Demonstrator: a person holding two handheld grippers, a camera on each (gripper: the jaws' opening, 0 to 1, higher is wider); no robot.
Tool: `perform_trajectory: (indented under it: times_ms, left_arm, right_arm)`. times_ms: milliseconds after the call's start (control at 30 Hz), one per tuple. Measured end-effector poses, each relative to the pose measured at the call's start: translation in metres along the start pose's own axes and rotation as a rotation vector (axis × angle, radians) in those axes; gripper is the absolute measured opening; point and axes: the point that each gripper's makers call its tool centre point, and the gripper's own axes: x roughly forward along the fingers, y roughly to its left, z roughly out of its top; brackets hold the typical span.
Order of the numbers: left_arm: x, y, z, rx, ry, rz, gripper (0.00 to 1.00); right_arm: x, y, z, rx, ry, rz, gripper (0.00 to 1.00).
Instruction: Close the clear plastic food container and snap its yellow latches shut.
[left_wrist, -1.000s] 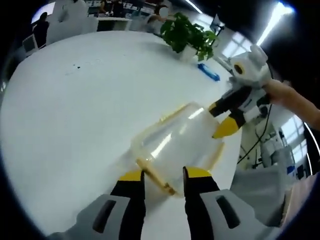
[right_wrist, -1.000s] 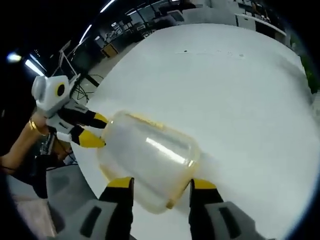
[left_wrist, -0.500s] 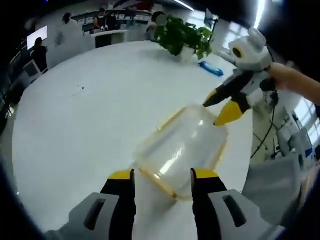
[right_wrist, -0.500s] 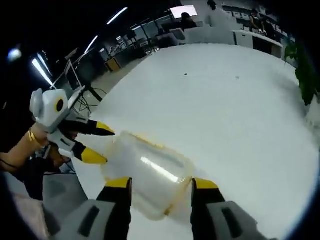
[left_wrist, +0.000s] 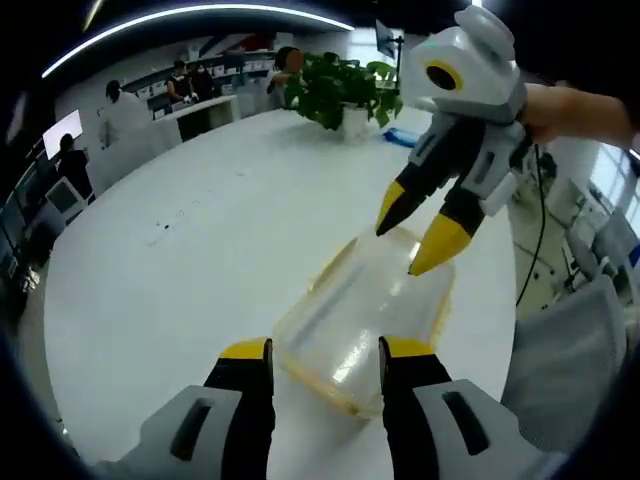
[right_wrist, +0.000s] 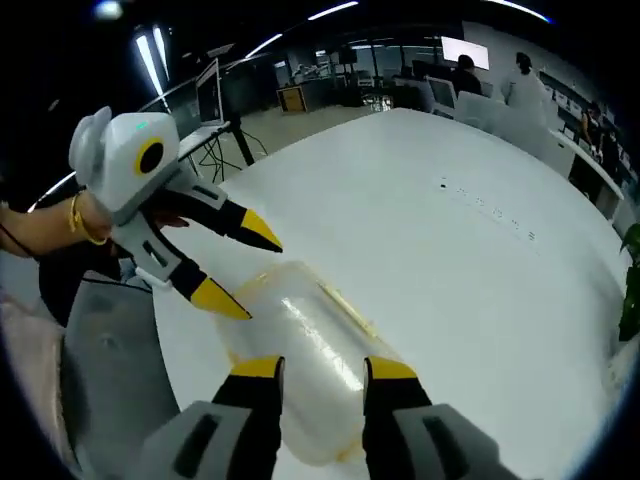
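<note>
Two claws are facing each other across one clear container (left_wrist: 365, 315) that is lying on a white tabletop (left_wrist: 180, 270). In the left gripper view, the left claw (left_wrist: 322, 352) is standing wide, its yellow-tipped jaws sitting either side of the container's near end; whether they are touching it cannot be told. Across from it, the right claw (left_wrist: 420, 235) is coming in from the upper right, jaws spread, its yellow tips pointing down at the container's far end, just above it. A person's hand (left_wrist: 565, 110) is gripping that claw's handle.

In the right gripper view, the right claw (right_wrist: 322, 370) is likewise gaping wide over the near end of the container (right_wrist: 300, 365), while the left claw (right_wrist: 240, 265) is reaching in from the left with jaws parted, its lower tip close to the container's far edge. A yellow latch (right_wrist: 345, 305) is running along the container's long side. The container is sitting near the tabletop's (right_wrist: 450, 270) edge. A potted plant (left_wrist: 340, 90) is standing at the far side in the left gripper view.
</note>
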Motion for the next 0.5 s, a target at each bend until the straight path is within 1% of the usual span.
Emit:
perform_trajectory:
  times_ms: [33,133,233,300,333,400,500]
  left_arm:
    - [0.001,-0.001,0.0,0.009,0.0,-0.002,0.4]
    - [0.003,-0.003,-0.001,0.069,0.006,-0.002,0.4]
    - [0.006,0.0,-0.009,0.104,0.041,0.007,0.4]
    - [0.006,-0.001,-0.005,0.092,0.016,-0.001,0.39]
    - [0.006,-0.002,-0.004,0.098,0.01,-0.004,0.39]
    - [0.007,-0.004,-0.002,0.125,0.002,-0.004,0.39]
    - [0.01,-0.014,0.002,0.156,-0.016,-0.031,0.39]
  right_arm:
    - [0.002,-0.001,0.001,-0.004,-0.001,0.001,0.26]
    - [0.007,-0.002,0.004,0.001,0.008,0.02,0.26]
    - [0.01,-0.006,0.006,0.006,0.014,0.025,0.25]
    - [0.011,-0.005,0.008,0.003,0.017,0.032,0.25]
    - [0.012,-0.005,0.008,0.001,0.015,0.036,0.25]
    - [0.014,-0.004,0.01,0.002,0.018,0.047,0.24]
    - [0.017,-0.003,0.012,-0.017,0.015,0.062,0.24]
